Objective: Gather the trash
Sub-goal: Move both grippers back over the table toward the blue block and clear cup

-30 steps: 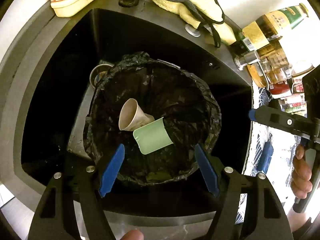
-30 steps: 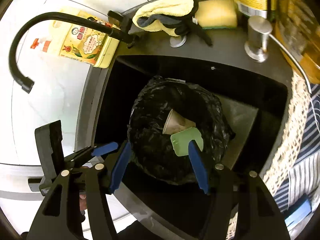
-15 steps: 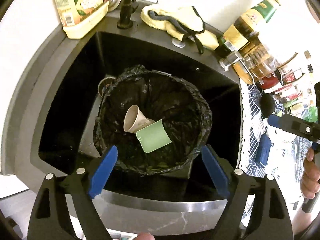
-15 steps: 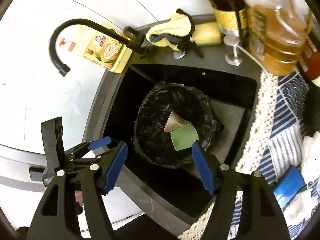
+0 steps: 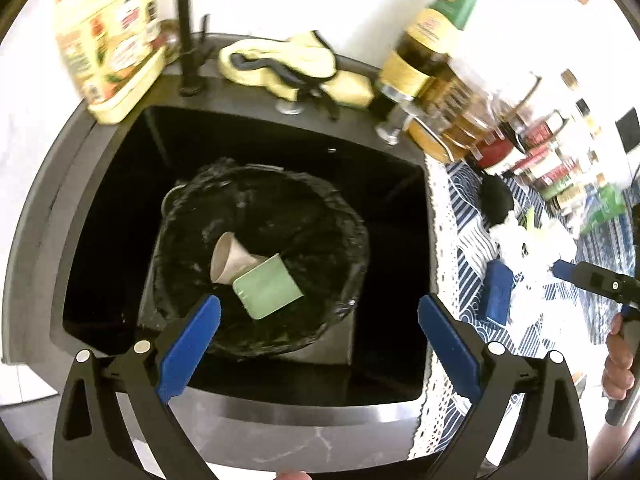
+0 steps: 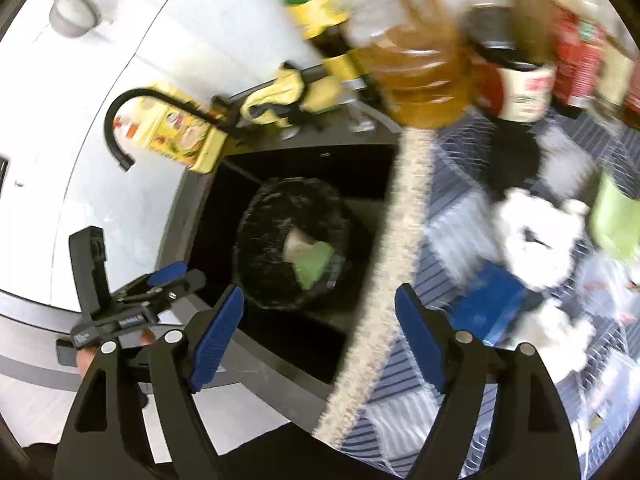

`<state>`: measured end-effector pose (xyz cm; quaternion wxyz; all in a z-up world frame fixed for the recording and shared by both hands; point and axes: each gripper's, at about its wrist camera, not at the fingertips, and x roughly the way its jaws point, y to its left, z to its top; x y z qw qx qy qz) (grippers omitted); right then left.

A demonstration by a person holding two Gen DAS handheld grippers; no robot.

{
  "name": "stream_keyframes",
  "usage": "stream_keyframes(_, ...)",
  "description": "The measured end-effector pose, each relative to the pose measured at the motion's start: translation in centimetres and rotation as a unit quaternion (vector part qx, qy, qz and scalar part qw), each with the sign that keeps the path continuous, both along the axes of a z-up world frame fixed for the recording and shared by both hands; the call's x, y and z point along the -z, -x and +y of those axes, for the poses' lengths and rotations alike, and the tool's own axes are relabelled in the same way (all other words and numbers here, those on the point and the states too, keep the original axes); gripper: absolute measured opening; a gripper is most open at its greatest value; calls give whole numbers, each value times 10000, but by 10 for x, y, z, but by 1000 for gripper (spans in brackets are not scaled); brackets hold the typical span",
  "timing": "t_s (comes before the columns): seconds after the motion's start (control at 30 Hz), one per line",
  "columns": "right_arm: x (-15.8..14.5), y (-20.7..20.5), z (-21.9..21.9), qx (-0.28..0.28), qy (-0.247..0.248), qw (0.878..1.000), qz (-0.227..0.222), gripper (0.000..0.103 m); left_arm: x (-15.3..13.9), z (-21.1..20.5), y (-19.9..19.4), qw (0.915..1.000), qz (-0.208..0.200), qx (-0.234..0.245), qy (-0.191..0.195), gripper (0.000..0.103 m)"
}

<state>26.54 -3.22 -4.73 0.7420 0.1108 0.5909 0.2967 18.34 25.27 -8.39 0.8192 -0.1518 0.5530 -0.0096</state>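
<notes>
Sink: black basin [image 5: 400,200] sunk in a white counter, black tap [image 6: 120,120] at its back-left corner.
Bin: black-bagged bin [image 5: 340,216] stands inside the basin, nearer its left wall.
Trash in bin: paper cup [image 5: 230,258] on its side, green card [image 5: 268,292] lying against it.
Trash still out: white crumpled tissues [image 6: 536,240] on the striped cloth [image 6: 452,232] just right of the sink's right edge, beside a blue block [image 6: 488,304].
Your left gripper [image 5: 318,320]: jaws have just been opening, now wide, nothing between the pads, above the bin.
Your right gripper [image 6: 318,312]: jaws have just been opening, nothing gripped, over the lace edge [image 6: 400,216] of the cloth.
</notes>
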Motion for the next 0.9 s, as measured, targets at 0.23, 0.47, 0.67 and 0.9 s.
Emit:
stream_keyframes(0.23, -3, 15, -93, 826, 388, 9958, -27, 79, -9, -50, -15, 9982, -24, 607, 1, 96)
stream_keyframes(0.47, 1, 22, -175, 1406, 663, 9878, 63, 79, -8, -102, -23, 9945, 94, 1041, -17, 96)
stream_keyframes(0.67, 17, 27, -241, 1722, 700, 9821, 319, 79, -8, -151, -27, 9923, 190, 1219, -101, 96)
stream_keyframes(0.9, 54, 33, -284, 1852, 670, 9773, 779, 79, -3, -202, -30, 9886, 367, 1444, -194, 96)
